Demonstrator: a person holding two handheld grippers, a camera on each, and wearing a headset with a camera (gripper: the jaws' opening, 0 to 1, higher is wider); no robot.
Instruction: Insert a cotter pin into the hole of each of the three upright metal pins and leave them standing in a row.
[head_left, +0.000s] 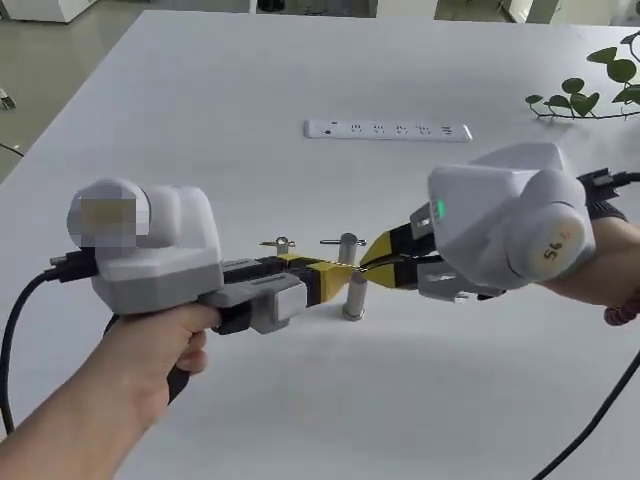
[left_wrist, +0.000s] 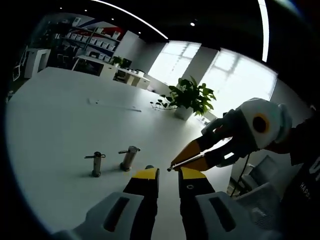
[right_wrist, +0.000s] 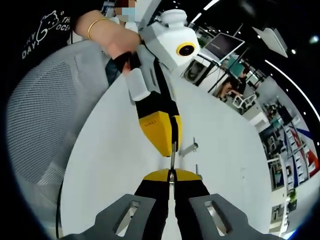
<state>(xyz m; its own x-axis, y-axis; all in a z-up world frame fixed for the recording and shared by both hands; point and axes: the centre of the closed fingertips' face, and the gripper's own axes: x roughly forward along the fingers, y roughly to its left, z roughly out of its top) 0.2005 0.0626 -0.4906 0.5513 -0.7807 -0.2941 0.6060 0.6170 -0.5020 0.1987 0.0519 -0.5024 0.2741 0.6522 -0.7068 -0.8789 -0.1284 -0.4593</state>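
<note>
The left gripper (left_wrist: 169, 174) is held against the nearest metal pin (head_left: 353, 300). A narrow gap is seen between its jaws, and a grip cannot be told. A cotter pin (right_wrist: 172, 159) is clamped in the right gripper (right_wrist: 171, 176) and pointed at that pin; beyond, two more pins (left_wrist: 129, 159), already fitted, are stood side by side.
</note>
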